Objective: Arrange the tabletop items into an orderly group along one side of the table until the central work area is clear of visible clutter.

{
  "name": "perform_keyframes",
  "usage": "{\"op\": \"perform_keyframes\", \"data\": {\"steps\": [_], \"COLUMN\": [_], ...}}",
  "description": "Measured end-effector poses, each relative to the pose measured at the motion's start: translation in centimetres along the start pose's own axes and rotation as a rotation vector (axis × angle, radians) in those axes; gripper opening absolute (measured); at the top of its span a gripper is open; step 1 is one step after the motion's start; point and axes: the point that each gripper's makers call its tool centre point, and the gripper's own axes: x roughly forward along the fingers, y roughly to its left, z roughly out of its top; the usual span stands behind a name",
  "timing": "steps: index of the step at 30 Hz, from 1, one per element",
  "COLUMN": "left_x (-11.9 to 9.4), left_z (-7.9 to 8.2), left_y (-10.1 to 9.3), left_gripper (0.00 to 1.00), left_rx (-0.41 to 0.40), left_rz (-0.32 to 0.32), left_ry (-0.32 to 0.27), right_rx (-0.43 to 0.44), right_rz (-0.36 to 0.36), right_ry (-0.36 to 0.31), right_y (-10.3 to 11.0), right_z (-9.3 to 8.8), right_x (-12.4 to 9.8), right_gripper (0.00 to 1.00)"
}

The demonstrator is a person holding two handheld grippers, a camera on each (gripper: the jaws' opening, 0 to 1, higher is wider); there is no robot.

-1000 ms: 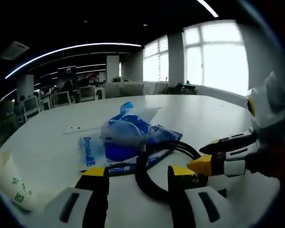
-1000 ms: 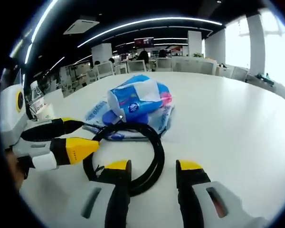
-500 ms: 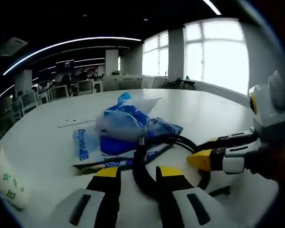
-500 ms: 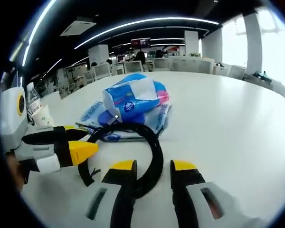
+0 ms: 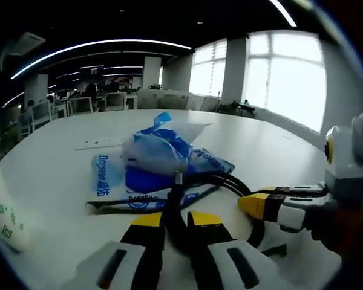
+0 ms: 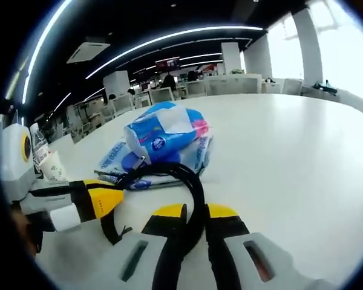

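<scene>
Both grippers have closed since a second ago: their yellow-tipped jaws, then spread wide on either side of the black cable loop, now pinch it. Seen in the left gripper view, the left gripper (image 5: pixel 175 219) clamps one side of the coiled black cable (image 5: pixel 230 184), which curves away toward the right gripper (image 5: pixel 254 204) entering from the right. Seen in the right gripper view, the right gripper (image 6: pixel 195 212) squeezes the opposite side of the same cable (image 6: pixel 180 172), with the left gripper (image 6: pixel 112 199) reaching in from the left. Just beyond the coil, a blue and white tissue pack (image 5: pixel 154 158) sits on flat blue and white plastic packaging (image 5: pixel 112 181), and the cable touches their near edge. All of this lies on a large white table (image 6: pixel 302 151), well in from its far edge. A pale paper cup (image 6: pixel 51 166) stands near the left edge of the table.
</scene>
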Motion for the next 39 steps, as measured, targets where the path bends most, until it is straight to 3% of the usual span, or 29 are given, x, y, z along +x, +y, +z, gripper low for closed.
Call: {"op": "perform_keyframes", "data": {"steps": [12,16,39], "left_x": [-0.2,-0.4,-3.0], "left_z": [-0.1,-0.2,-0.1], "left_y": [-0.2,-0.2,-0.1], "left_gripper": [0.13,0.11,0.08], "left_rx": [0.010,0.004,-0.004], "left_rz": [0.004,0.003,-0.020], "left_ry": [0.022,0.023,0.066], "right_rx": [0.008,0.110,0.023], "right_rz": [-0.003,0.025,0.022], "right_ry": [-0.001,-0.002,0.004], "right_y": [0.1,0.0,1.3], "right_z": [0.1,0.1,1.4], "right_x": [0.2,0.1,-2.6], "right_gripper": [0.09,0.08,0.05]}}
